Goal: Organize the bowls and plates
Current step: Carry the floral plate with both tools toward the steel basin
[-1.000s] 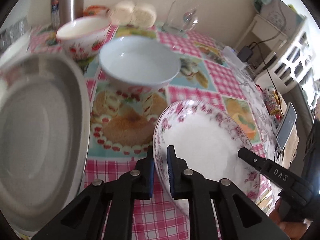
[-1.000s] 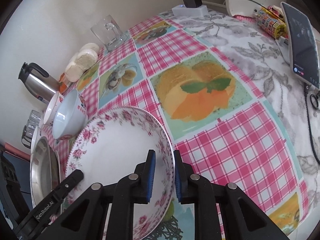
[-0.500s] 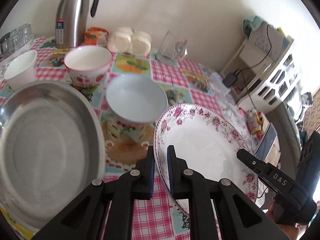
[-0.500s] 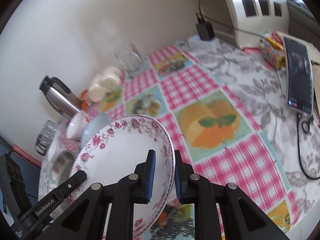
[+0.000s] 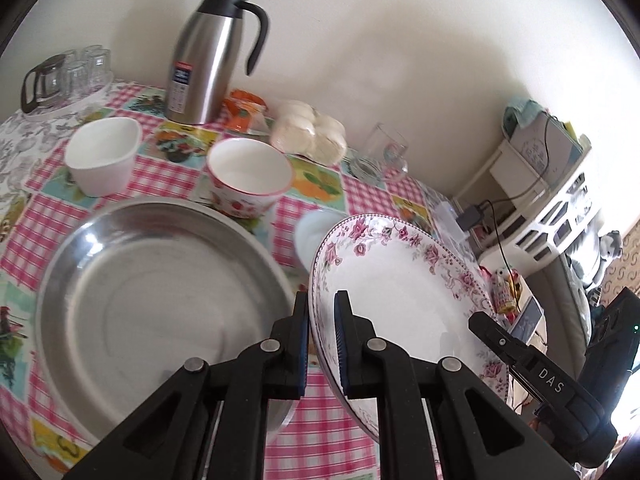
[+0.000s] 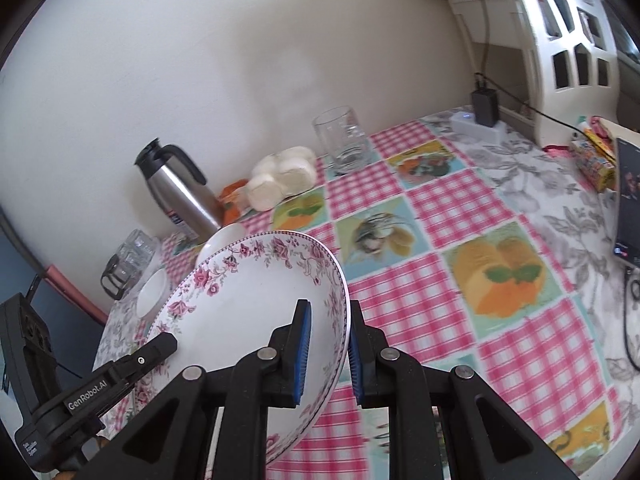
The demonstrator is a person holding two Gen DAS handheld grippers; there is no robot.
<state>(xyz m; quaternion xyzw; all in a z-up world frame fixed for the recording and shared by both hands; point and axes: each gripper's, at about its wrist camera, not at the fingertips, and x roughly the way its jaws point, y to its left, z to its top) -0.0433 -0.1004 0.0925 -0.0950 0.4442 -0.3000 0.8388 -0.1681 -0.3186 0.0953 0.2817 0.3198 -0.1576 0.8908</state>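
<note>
Both grippers hold one white plate with a pink flower rim [image 5: 400,280], lifted above the table. My left gripper [image 5: 322,312] is shut on its left rim. My right gripper [image 6: 328,320] is shut on its right rim [image 6: 340,280]. In the left wrist view a large steel plate [image 5: 152,292] lies on the table to the left. Behind it stand a strawberry-patterned bowl [image 5: 250,176] and a white square bowl [image 5: 102,154]. A pale blue bowl [image 5: 316,224] is mostly hidden behind the held plate.
A steel thermos jug [image 5: 208,56], a bag of buns [image 5: 308,132] and a glass mug [image 5: 386,156] stand along the wall. A tray of glasses [image 5: 68,76] sits at the far left. A phone [image 6: 628,204] and charger [image 6: 484,108] lie to the right.
Both grippers have raised the flowered plate higher above the table and shifted it left, toward the steel plate. The blue bowl is now mostly hidden behind it.
</note>
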